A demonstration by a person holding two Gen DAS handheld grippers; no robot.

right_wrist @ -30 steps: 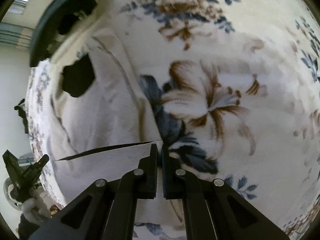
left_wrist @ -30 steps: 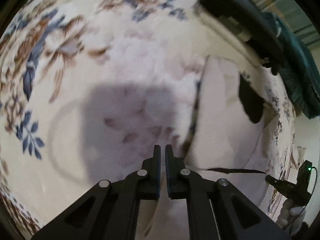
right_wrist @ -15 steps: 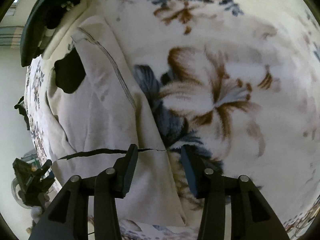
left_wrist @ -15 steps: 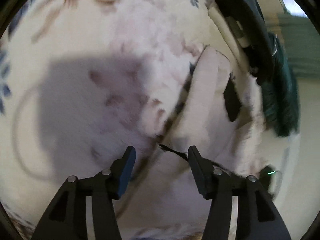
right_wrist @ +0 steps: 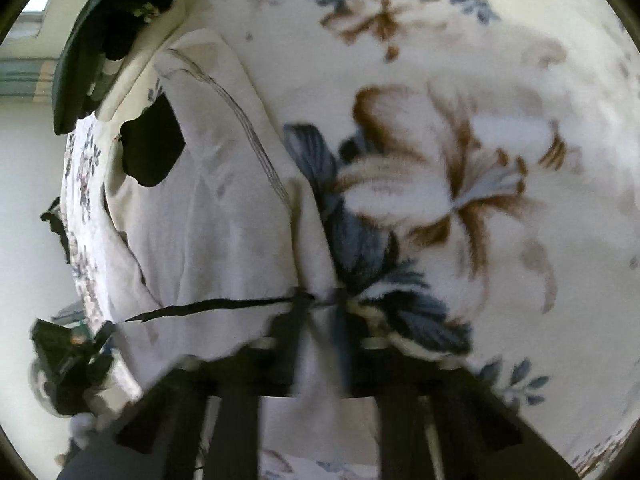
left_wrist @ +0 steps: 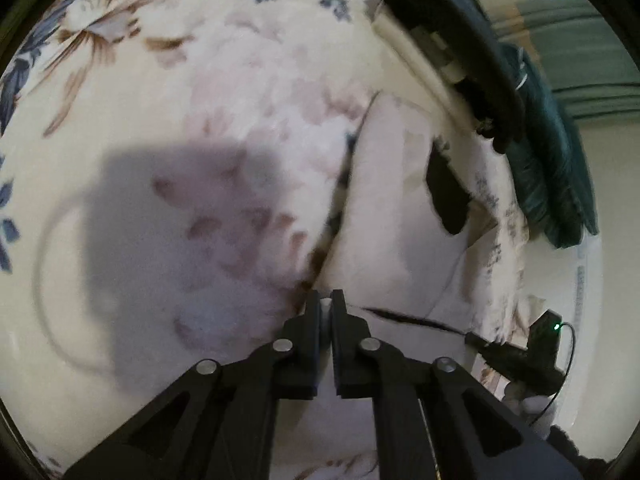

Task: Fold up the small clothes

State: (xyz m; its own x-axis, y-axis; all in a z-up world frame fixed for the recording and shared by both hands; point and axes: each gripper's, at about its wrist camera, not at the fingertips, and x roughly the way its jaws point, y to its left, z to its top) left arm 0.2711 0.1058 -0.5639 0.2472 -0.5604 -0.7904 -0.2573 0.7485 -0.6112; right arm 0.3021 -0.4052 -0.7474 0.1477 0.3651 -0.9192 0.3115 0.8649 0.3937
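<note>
A small white garment (left_wrist: 384,208) with a black patch (left_wrist: 448,196) lies flat on a floral blanket (left_wrist: 200,100). My left gripper (left_wrist: 326,298) is shut on the garment's near left corner, where a thin dark hem line begins. In the right wrist view the same garment (right_wrist: 208,220) and patch (right_wrist: 154,148) lie to the left. My right gripper (right_wrist: 320,300), blurred, is shut on the near right corner, with white cloth bunched between its fingers. Each view shows the other gripper at the far end of the hem: the right one (left_wrist: 520,352) and the left one (right_wrist: 68,352).
A dark bag-like object (left_wrist: 460,48) and a dark green cloth (left_wrist: 552,152) lie past the garment at the blanket's far edge, also seen as a dark mass (right_wrist: 100,40). The blanket (right_wrist: 480,120) spreads wide to the right. A pale wall lies beyond.
Both grippers opened over the garment's near edge half a second ago and have closed again on its corners. The left view tilted and swung back.
</note>
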